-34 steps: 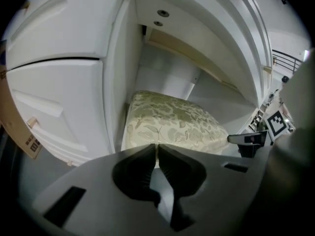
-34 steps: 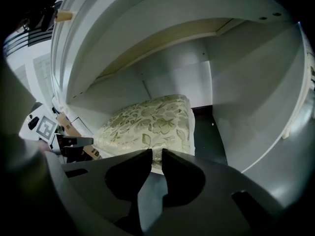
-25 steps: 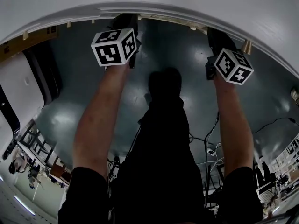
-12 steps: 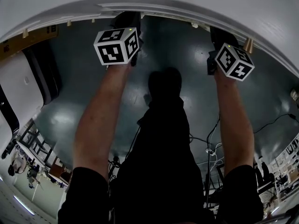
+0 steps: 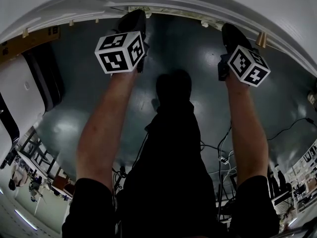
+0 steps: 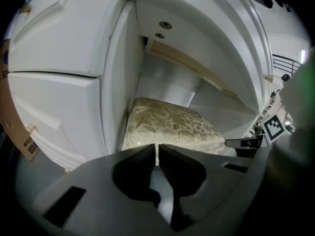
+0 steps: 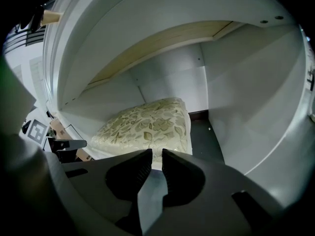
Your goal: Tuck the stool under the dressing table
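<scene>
— Looking along the left tool [image 6: 157, 147], what is seen of its jaws?

— They are found closed, with only a hairline left between them, and nothing is gripped.

— And the right tool [image 7: 157, 153]?

— Its jaws are drawn together to a thin slit, and nothing is held there either.

— Where is the stool [image 6: 170, 127] to be found?

— It is seen inside the knee recess under the white desk [image 5: 208, 1], between the two side panels. Its leaf-patterned cushion is lit from the front. The near edge is placed just beyond the tips of both tools. Whether it is touched cannot be told.

— What is shown from above?

— Both forearms are stretched forward over the dark floor [image 5: 188, 48], and each marker cube [image 5: 120, 52] is held near the desk's front edge.
</scene>
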Available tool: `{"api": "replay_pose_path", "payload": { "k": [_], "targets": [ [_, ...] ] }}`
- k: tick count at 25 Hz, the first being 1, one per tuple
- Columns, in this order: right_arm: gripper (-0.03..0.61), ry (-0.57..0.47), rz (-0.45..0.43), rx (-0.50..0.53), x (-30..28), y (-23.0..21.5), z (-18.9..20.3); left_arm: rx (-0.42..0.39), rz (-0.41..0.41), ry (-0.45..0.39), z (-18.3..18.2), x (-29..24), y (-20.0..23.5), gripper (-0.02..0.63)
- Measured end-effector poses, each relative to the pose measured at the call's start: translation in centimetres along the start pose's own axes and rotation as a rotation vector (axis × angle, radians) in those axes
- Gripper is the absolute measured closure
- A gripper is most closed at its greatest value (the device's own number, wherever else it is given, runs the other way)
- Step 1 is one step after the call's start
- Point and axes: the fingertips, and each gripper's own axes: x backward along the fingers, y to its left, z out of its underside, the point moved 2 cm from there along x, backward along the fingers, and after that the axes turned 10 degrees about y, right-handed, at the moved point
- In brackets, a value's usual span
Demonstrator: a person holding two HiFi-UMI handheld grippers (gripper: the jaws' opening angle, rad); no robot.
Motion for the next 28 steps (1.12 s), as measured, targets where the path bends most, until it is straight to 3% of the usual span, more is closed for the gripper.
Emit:
{"api": "replay_pose_path", "payload": {
  "k": [7, 10, 13, 17, 20, 24, 28],
  "targets": [
    [0.511, -0.032, -0.053, 0.028, 4.0, 4.3, -0.1, -0.069, 0.017, -0.003, 0.3, 4.3, -1.7, 0.589],
    [0.522, -0.028, -0.092, 0.022, 7.6, 8.6, -0.3, -0.019, 0.034, -0.042, -1.0, 9.6, -2.1, 0.597],
    [0.531, -0.017, -0.139, -0.001, 13.1, 13.6, -0.8, 0.024, 0.102, -0.066, -2.2, 16.6, -4.0, 0.607],
    [0.537, -0.014, -0.182, -0.002, 19.4, 17.5, -2.4, -0.051, 0.174, -0.049, -3.3, 22.5, -7.8, 0.607],
    [0.538, -0.031, -0.228, 0.066, 23.8, 20.1, -4.7, -0.104, 0.207, -0.054, -5.0, 26.5, -10.4, 0.607],
    [0.543, -0.008, -0.248, 0.198, 28.5, 23.1, -5.8, -0.092, 0.236, -0.055, -7.0, 32.4, -12.4, 0.609],
    [0.549, 0.031, -0.268, 0.237, 33.5, 25.8, -6.7, -0.156, 0.231, -0.090, -9.0, 38.8, -14.9, 0.609]
  ]
}}
